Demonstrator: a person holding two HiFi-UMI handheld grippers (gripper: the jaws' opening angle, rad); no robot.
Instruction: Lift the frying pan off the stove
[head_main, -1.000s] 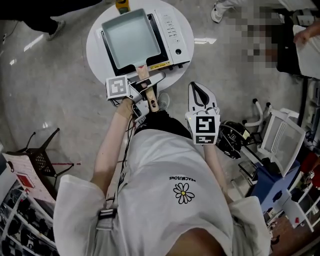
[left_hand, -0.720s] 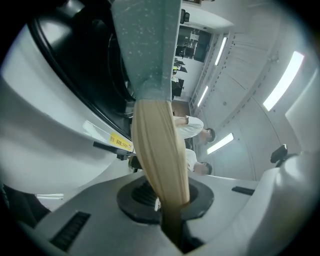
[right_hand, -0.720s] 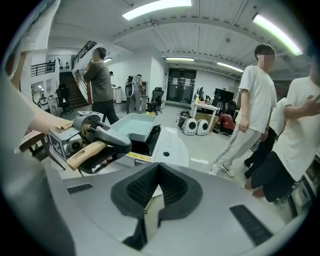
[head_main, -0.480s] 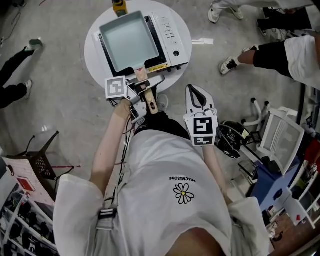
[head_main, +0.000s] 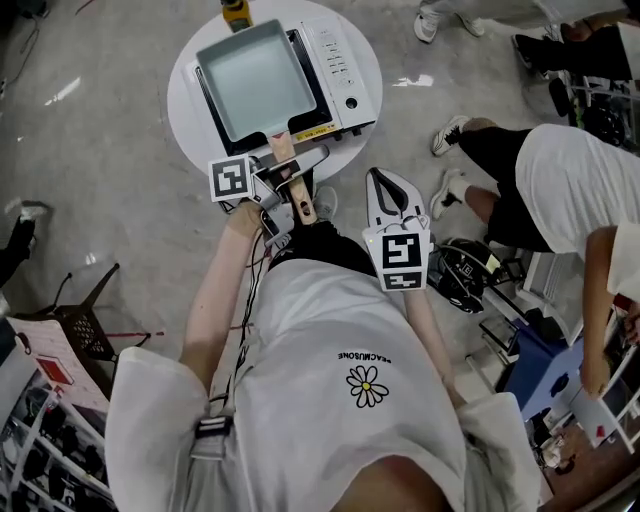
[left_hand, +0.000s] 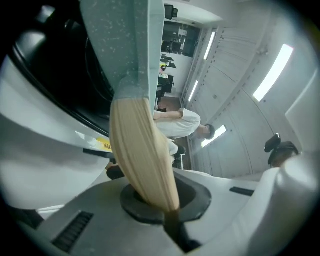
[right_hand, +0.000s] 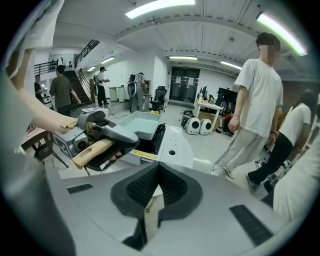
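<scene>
A square pale-green frying pan (head_main: 258, 80) sits on the white stove (head_main: 345, 75) on a round white table (head_main: 190, 120). Its wooden handle (head_main: 303, 203) points towards me. My left gripper (head_main: 295, 168) is shut on that handle; in the left gripper view the handle (left_hand: 142, 155) runs from between the jaws up to the pan (left_hand: 125, 45). My right gripper (head_main: 392, 190) hangs beside the table's near right edge, shut and empty. The right gripper view shows its jaws (right_hand: 159, 170) meeting, with the left gripper (right_hand: 107, 135) and pan (right_hand: 142, 124) beyond.
A yellow object (head_main: 238, 12) stands at the table's far edge. A person in a white shirt (head_main: 560, 190) bends at the right, legs near the table. A black bag (head_main: 462, 275) lies by my right side. A dark chair (head_main: 85, 310) stands at the lower left.
The pan and both grippers keep their places. A person in a white shirt has come in at the right, and the legs at the left have moved off.
</scene>
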